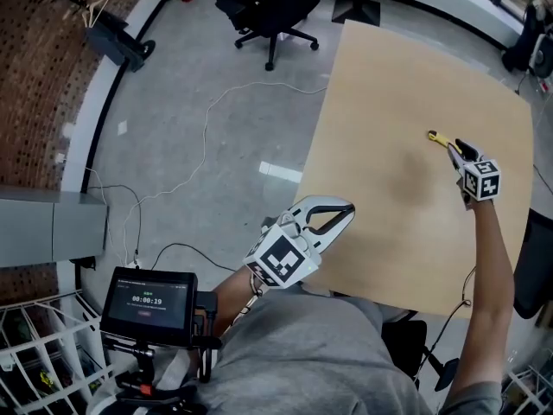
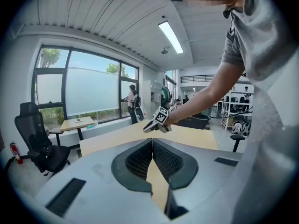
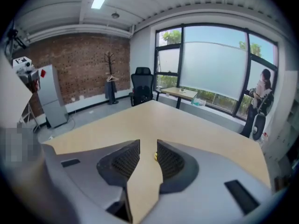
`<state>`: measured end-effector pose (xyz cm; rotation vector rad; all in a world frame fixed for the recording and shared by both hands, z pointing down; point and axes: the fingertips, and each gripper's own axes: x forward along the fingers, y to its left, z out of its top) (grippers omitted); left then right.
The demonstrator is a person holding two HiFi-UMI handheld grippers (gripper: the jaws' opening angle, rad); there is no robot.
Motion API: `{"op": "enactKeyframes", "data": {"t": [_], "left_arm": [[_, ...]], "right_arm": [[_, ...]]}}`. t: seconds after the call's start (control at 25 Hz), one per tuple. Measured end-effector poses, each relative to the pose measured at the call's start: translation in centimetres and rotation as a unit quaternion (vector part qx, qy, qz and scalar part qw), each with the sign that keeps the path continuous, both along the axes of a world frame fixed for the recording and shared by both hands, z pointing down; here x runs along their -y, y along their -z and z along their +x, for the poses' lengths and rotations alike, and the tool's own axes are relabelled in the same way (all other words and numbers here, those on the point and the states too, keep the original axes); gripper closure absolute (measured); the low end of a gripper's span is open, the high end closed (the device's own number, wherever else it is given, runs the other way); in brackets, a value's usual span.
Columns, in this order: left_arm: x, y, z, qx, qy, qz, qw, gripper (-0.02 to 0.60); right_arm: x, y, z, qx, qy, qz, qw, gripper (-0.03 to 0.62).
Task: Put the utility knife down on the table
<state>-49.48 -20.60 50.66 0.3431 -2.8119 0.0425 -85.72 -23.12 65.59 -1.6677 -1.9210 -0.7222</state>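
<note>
grey floor fills the left of the head view, with a small screen on a stand at the lower left and a thin white cable trailing across the floor above it. a black office chair stands at the top, just off the far corner of the table.

the left gripper hangs at the table's near left edge, partly over the floor. in its own view the left gripper has its jaws pressed together at the tips, with nothing between them.

the pale wooden table takes up the right side, its top bare but for the utility knife. the yellow knife lies on the wood towards the far right, right at the tips of the right gripper, which is held low over it on an outstretched arm.

in its own view the right gripper has its jaws spread apart, not clamped on anything. a small bit of the yellow knife shows in the gap, close against the right-hand jaw; whether it touches that jaw is hard to tell.
</note>
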Motion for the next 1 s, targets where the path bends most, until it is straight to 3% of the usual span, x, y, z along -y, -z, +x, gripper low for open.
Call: {"op": "enactKeyframes", "data": {"t": [0.24,0.44,0.72,1.0], "left_arm": [[0.0,0.1,0.4,0.015,-0.005,-0.005,0.9999,0.577],[0.1,0.4,0.3,0.026,-0.01,-0.009,0.9996,0.577],[-0.2,0.8,0.3,0.043,-0.013,-0.018,0.9988,0.577],[-0.3,1.6,0.0,0.053,-0.022,-0.035,0.9977,0.577]], "right_arm": [[1.0,4.8,4.1,-0.018,-0.024,-0.091,0.995,0.515],[3.1,10.6,7.9,-0.027,-0.054,-0.179,0.982,0.52],[8.6,17.8,13.6,-0.041,-0.102,-0.312,0.944,0.52],[13.9,22.4,17.8,-0.077,-0.147,-0.389,0.906,0.52]]}}
